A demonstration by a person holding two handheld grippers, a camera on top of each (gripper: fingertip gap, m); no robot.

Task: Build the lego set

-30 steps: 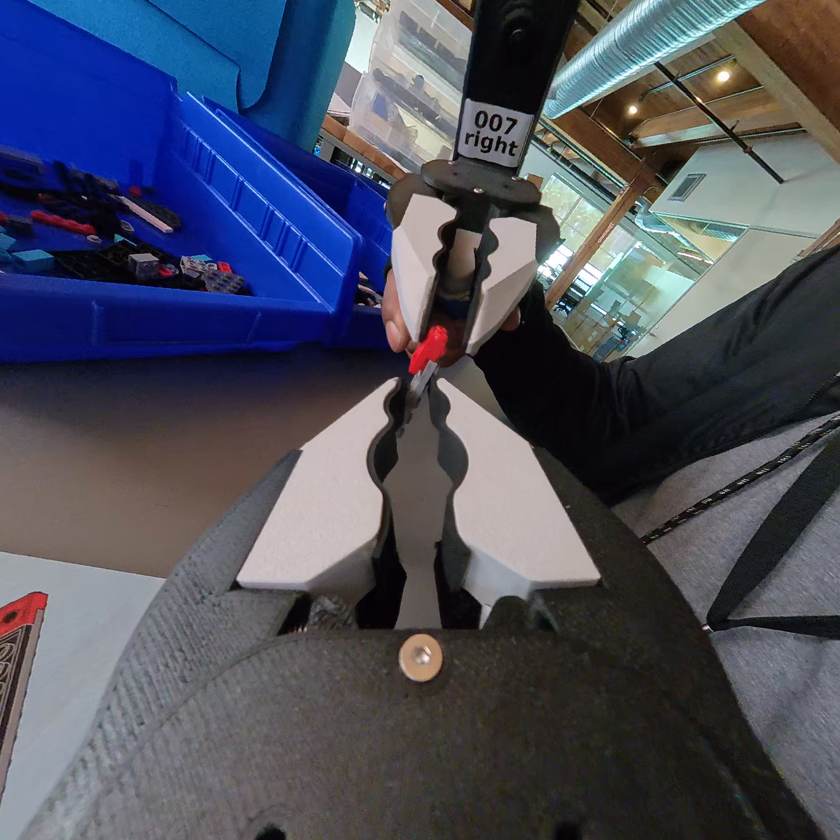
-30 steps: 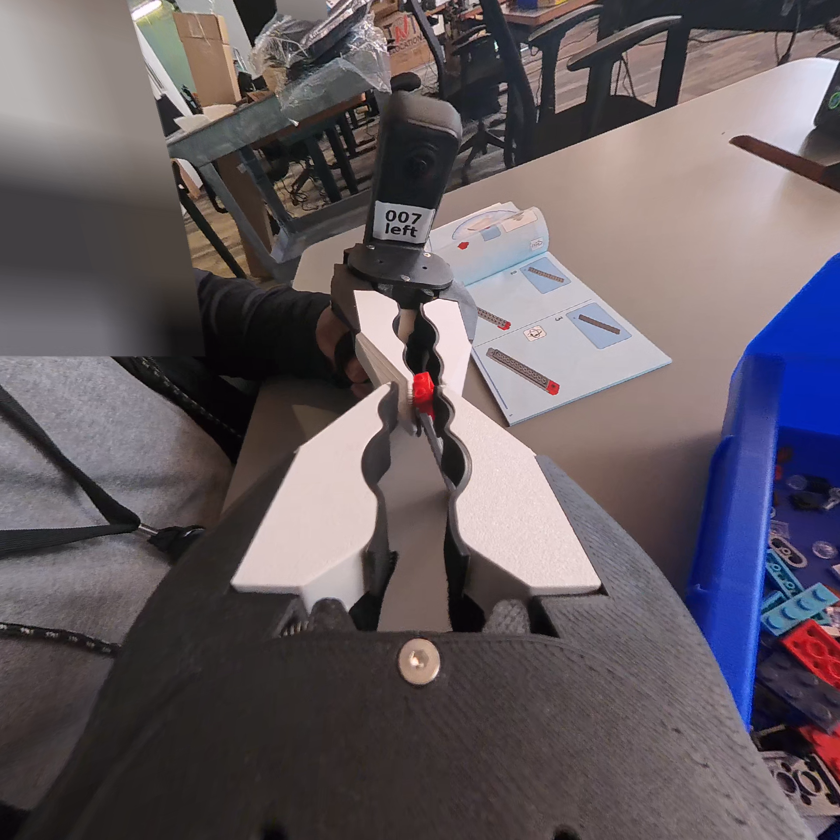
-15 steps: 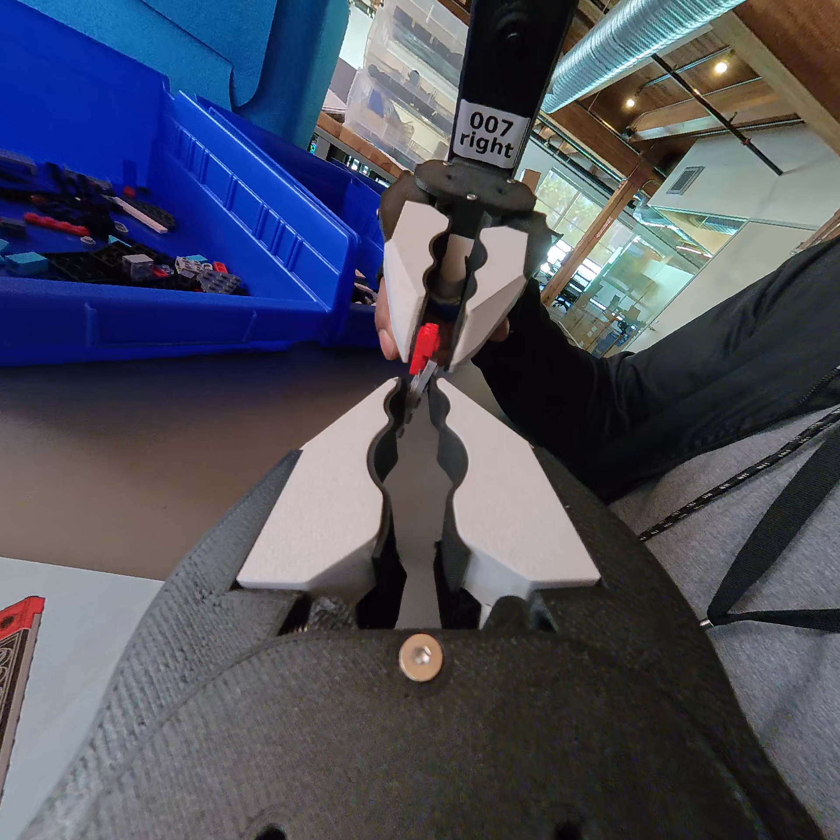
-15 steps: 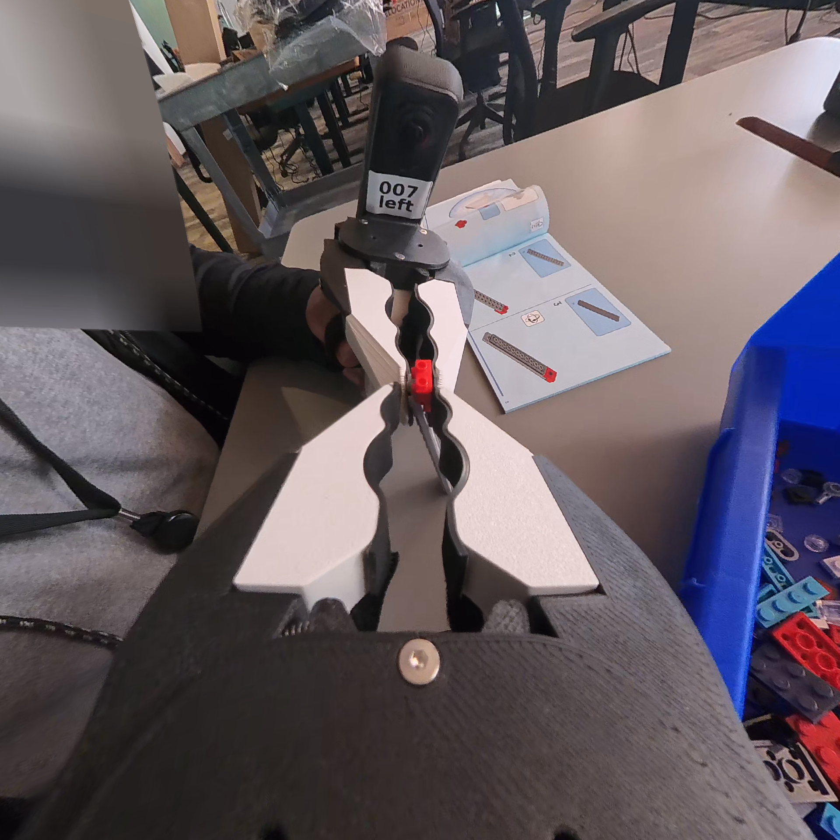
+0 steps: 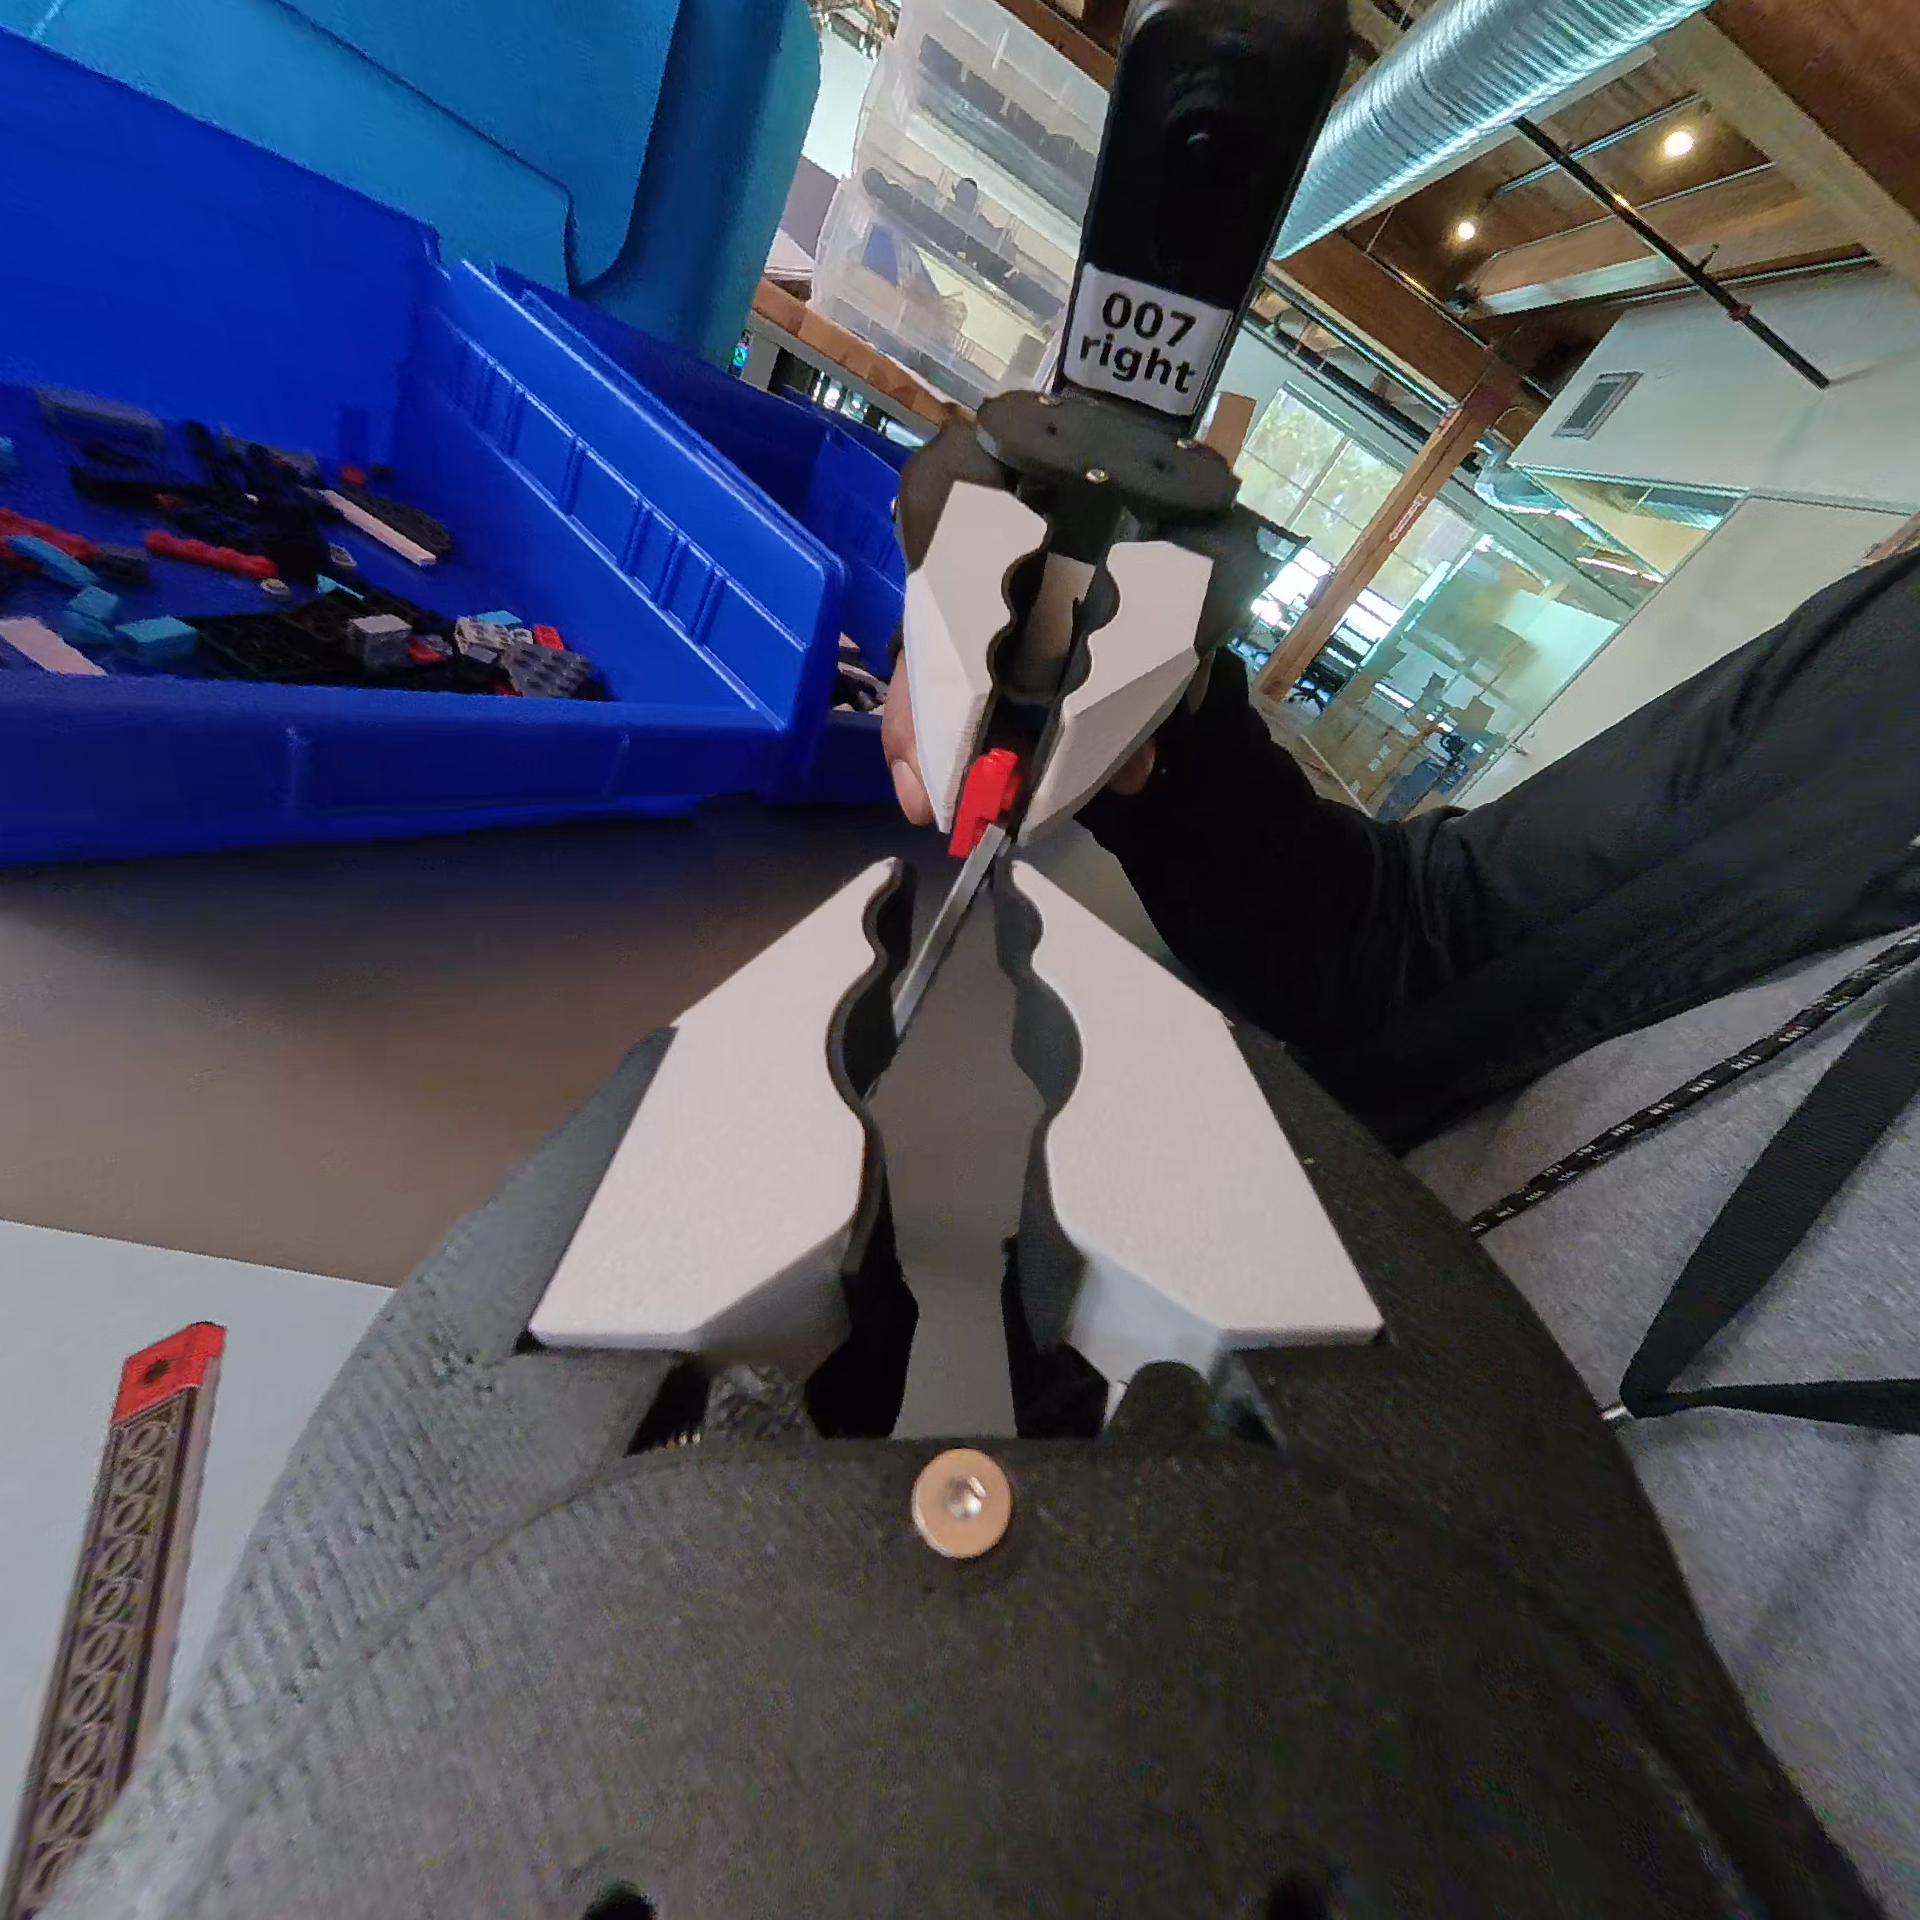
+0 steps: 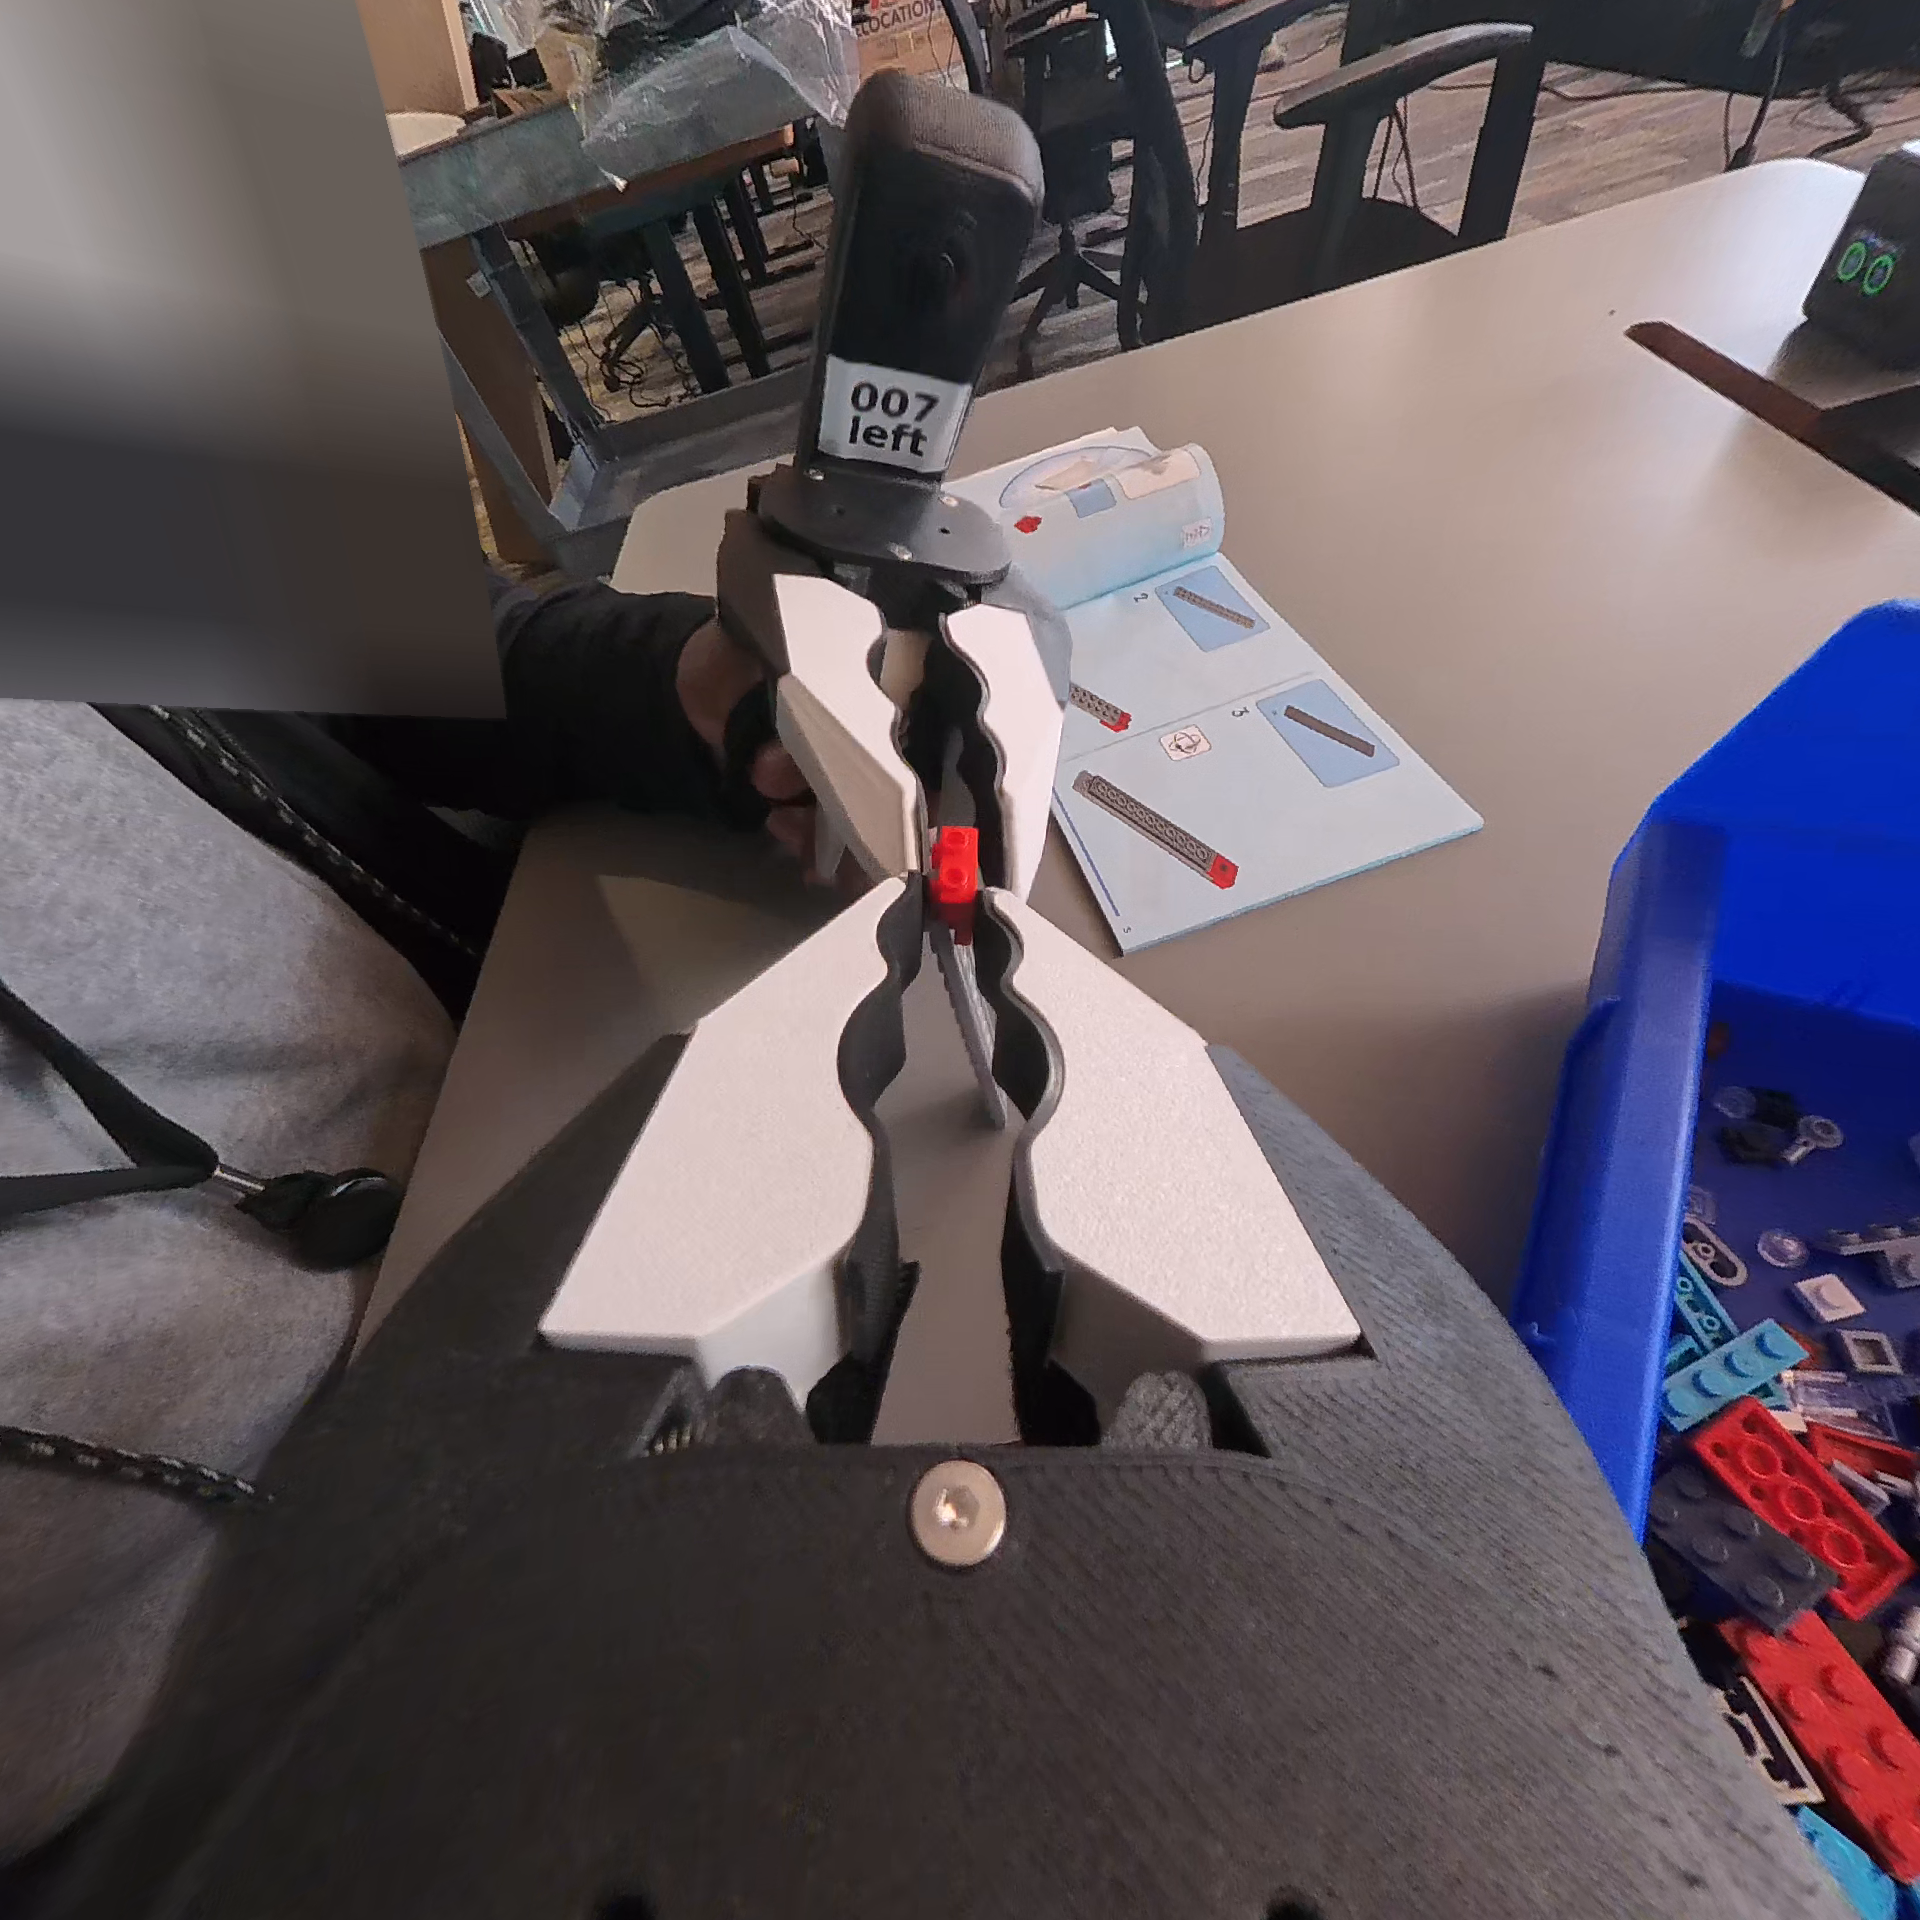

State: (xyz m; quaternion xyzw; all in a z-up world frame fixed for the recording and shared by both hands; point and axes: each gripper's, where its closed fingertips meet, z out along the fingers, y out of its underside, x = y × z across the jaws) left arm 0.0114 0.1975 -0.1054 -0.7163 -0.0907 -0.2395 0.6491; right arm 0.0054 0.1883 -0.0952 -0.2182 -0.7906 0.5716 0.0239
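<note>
A small red brick [image 5: 982,795] sits on the end of a thin grey beam [image 5: 935,935]. My right gripper [image 5: 987,826] is shut on that end, with the brick between its tips [image 6: 951,904]. The brick [image 6: 954,868] and the beam [image 6: 971,1039] also show in the right wrist view, the beam running down below the fingers. My left gripper [image 5: 954,864] meets the right one tip to tip. Its fingers stand slightly apart with the beam loose in the gap. It also shows in the right wrist view [image 6: 956,875]. Both are held above the table's near edge.
A blue bin [image 5: 416,769] of loose lego pieces stands on the grey table [image 6: 1455,468], to the right in the right wrist view [image 6: 1621,1143]. An open instruction booklet [image 6: 1247,790] lies behind the grippers. A black device [image 6: 1865,270] stands far right. A person's dark sleeves are close by. My left and right fingertips are right by each other.
My left gripper's fingers have spread apart a little, and more of the grey beam shows between them. My right gripper stays shut on the red brick end.
</note>
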